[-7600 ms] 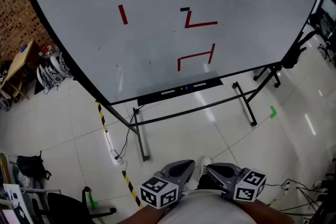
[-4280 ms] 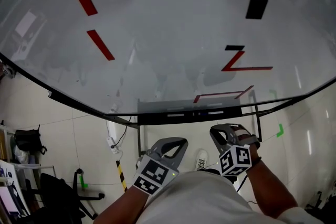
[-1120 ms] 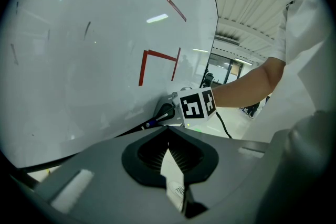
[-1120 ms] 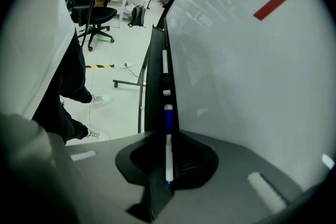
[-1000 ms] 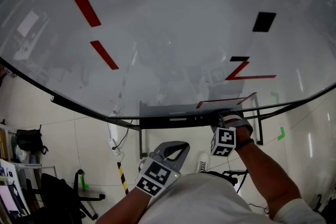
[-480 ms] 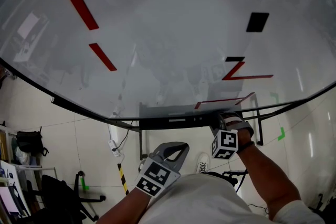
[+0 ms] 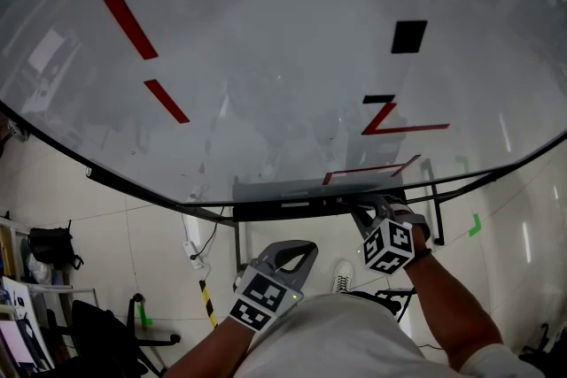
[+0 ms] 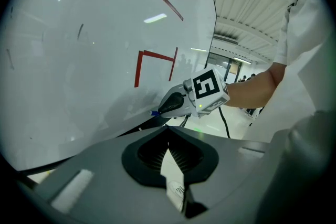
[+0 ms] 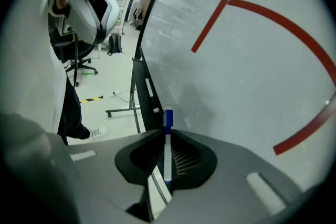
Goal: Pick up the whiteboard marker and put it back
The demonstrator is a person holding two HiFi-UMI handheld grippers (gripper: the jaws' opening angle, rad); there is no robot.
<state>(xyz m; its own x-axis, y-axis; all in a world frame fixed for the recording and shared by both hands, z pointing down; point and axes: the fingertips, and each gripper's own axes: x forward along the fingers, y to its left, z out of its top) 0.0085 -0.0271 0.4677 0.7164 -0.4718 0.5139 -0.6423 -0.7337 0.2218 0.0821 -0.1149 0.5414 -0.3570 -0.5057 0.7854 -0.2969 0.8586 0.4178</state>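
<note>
Whiteboard marker [image 9: 167, 147], blue end forward, clamped between the jaws of the right gripper [image 7: 372, 212], by the right end of the tray [image 7: 301, 204] along the whiteboard's [image 7: 283, 84] lower edge. Left gripper [image 8: 168, 143] closed on nothing, low beside the torso. Red tape lines [image 7: 130, 11] on the board.

Head cam: above and close to the whiteboard [image 7: 283, 57], facing steeply down its face to the tray [image 7: 292, 204] and the floor [image 7: 159, 226].

Left cam: rides the left claw [image 7: 292, 250], low and off the whiteboard, facing up and across at its lower edge. The right claw [image 7: 376, 210] is mid-frame.

Right cam: right up against the whiteboard at the tray, facing along the bottom edge, down the marker [image 9: 167, 144].

Shared: the tray is in all three. The red corner mark [image 7: 363, 170] above the tray is in the head and left cams. Each claw cam sees the other claw.
</note>
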